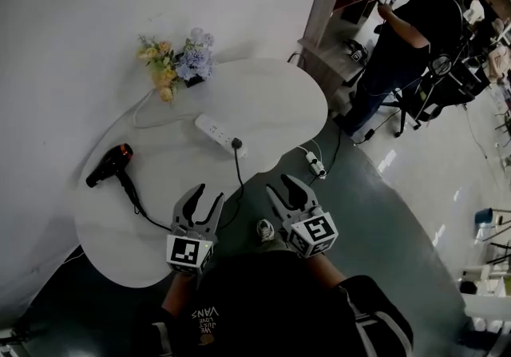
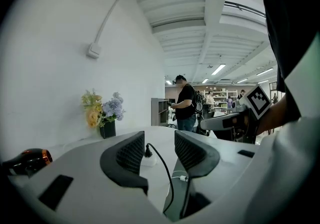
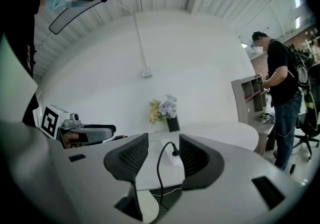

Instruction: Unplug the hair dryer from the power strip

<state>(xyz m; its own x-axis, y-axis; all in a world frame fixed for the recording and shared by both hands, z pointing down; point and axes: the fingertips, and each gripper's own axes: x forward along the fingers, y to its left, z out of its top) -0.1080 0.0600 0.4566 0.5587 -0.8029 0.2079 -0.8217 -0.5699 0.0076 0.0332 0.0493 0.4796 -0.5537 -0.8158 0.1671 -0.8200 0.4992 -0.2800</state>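
Both left tongs [image 1: 209, 194] and right tongs [image 1: 279, 182] gape empty at the counter's [image 1: 271, 100] 6 o'clock edge, so I'd pin the mid-counter power strip [image 1: 214, 129] with the left and pull the plug [image 1: 236, 143] at its 4 o'clock end straight out with the right.

We see a white counter [image 1: 279, 100] with a wavy, cloud-like outline. Near its middle lies a white power strip [image 1: 215, 130], with a black plug [image 1: 236, 143] seated in its near end. A black hair dryer [image 1: 110, 165] with an orange back lies toward the left edge, well apart from the strip. Its black cord [image 1: 239, 176] dips over the near edge. Flowers [image 1: 172, 60] in a dark vase [image 1: 194, 81] stand at the far edge.
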